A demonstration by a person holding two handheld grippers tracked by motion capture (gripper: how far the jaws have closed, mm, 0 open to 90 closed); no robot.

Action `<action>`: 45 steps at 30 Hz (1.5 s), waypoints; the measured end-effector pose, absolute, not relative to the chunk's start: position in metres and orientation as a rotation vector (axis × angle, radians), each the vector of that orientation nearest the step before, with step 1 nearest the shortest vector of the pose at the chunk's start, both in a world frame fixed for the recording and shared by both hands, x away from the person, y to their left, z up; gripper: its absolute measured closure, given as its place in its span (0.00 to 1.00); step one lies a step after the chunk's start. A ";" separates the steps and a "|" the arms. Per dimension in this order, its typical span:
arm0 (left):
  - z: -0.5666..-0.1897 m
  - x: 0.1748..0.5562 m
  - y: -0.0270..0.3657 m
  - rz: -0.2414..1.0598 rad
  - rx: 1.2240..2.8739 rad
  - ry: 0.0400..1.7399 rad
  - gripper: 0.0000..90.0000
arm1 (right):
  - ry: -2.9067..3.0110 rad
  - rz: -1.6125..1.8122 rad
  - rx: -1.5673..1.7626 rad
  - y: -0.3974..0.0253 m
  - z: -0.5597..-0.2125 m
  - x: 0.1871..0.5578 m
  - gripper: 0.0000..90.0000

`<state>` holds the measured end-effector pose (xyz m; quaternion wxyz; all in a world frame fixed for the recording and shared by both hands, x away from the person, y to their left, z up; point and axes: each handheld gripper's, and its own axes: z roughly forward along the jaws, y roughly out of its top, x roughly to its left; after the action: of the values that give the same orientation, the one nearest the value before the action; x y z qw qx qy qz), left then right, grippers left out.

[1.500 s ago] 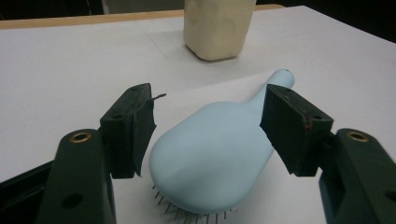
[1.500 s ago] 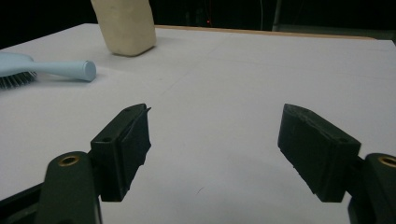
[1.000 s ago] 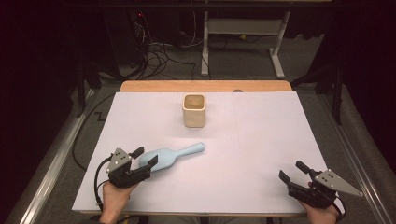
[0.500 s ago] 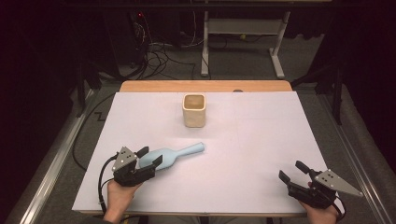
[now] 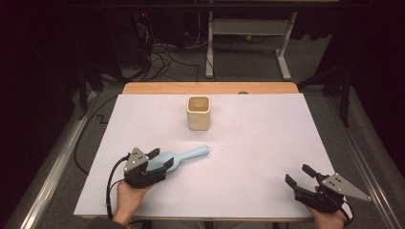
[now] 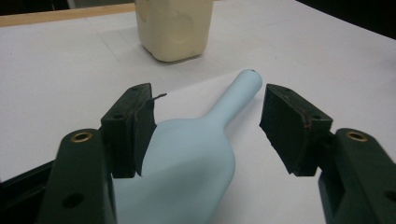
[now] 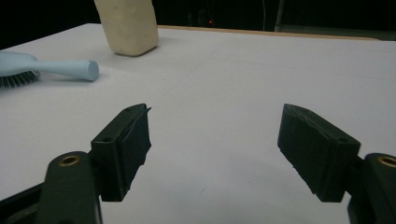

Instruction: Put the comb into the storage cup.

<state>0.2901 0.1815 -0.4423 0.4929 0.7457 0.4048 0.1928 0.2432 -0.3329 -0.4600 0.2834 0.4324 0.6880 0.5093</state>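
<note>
A light blue hairbrush (image 5: 193, 153) lies on the white table top (image 5: 267, 143), its handle pointing to the back right. My left gripper (image 5: 162, 159) is open, with one jaw on each side of the brush's wide head. In the left gripper view the brush (image 6: 196, 154) sits between the jaws of that gripper (image 6: 212, 116); the left pad is close against the head and the right pad stands apart from it. A cream square cup (image 5: 198, 112) stands upright farther back. My right gripper (image 5: 297, 174) rests open near the front right edge, holding nothing.
In the right gripper view the open jaws of the gripper (image 7: 223, 140) face bare table, with the brush (image 7: 65, 67) and the cup (image 7: 128, 25) far off at the upper left. A wooden strip (image 5: 210, 88) borders the table's far edge; cables lie on the floor behind it.
My left gripper has slid right and forward along the table, so its open jaws now straddle the brush's head. The brush, the cup and the right gripper have stayed in place.
</note>
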 end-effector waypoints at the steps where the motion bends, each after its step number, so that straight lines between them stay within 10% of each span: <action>1: -0.442 0.291 0.181 0.466 1.810 0.980 0.40 | 1.841 1.364 1.157 -0.333 -0.460 0.243 0.29; 45: -0.443 0.312 0.127 0.401 1.897 0.894 0.41 | 1.859 1.367 1.145 -0.333 -0.460 0.244 0.29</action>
<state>0.3120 0.1270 -0.4432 0.4824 0.7782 0.3669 0.1646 0.2438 -0.3328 -0.4602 0.2790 0.4269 0.6930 0.5097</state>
